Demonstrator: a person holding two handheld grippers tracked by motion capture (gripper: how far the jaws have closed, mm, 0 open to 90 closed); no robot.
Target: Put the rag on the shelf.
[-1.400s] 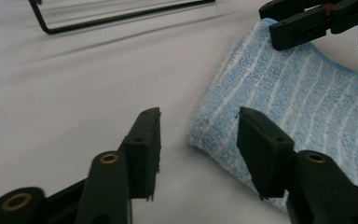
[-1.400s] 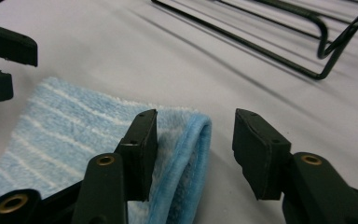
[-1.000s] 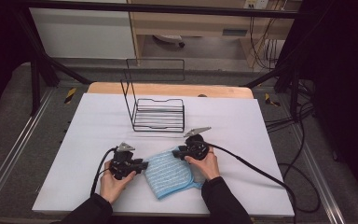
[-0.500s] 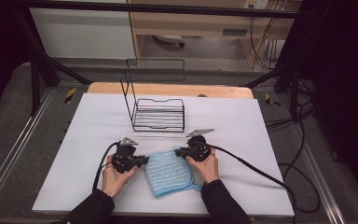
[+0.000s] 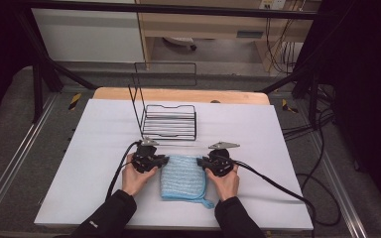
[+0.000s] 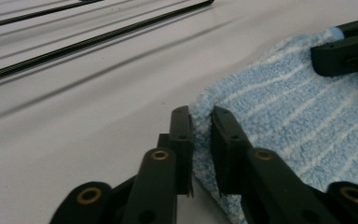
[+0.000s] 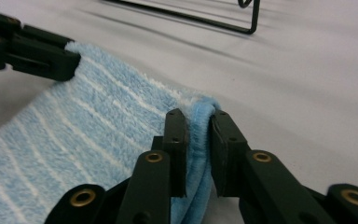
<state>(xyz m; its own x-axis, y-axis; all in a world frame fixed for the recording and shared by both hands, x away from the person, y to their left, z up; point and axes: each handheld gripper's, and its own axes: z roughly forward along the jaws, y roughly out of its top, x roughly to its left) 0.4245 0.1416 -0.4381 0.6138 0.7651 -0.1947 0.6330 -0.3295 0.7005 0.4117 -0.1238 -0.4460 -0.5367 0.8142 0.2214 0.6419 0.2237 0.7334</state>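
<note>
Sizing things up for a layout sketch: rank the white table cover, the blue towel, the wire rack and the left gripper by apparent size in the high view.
Largest to smallest:
1. white table cover
2. wire rack and blue towel: too alike to rank
3. left gripper

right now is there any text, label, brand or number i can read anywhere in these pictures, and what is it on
None can be read.
Sleeve near the person's left cuff: a small pale mark, too small and blurred to read.
Blue towel, wire rack, left gripper, right gripper: no lettering to be seen.
</note>
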